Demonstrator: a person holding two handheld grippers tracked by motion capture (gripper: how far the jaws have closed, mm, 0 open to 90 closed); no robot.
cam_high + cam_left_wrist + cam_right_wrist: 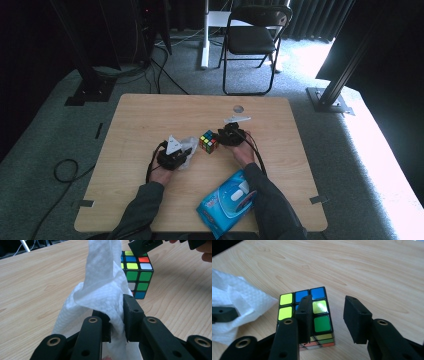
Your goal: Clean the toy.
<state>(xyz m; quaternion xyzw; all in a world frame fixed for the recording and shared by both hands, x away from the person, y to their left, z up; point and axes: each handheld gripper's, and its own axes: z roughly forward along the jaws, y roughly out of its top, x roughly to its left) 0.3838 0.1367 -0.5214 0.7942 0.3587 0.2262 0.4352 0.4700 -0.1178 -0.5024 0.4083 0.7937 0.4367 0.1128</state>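
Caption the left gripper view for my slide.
Left gripper shut on a white wipe, puzzle cube on the table behind.

Counts: 1 puzzle cube point(209, 141), 1 white wipe point(105, 287), 1 blue wipes pack point(226, 202), 2 grippers – left gripper point(187, 153), right gripper point(222, 136), 2 fingers point(358, 318) each; 1 wooden surface point(145, 115), 1 folding chair point(252, 37) behind, 2 hands, 2 sleeves
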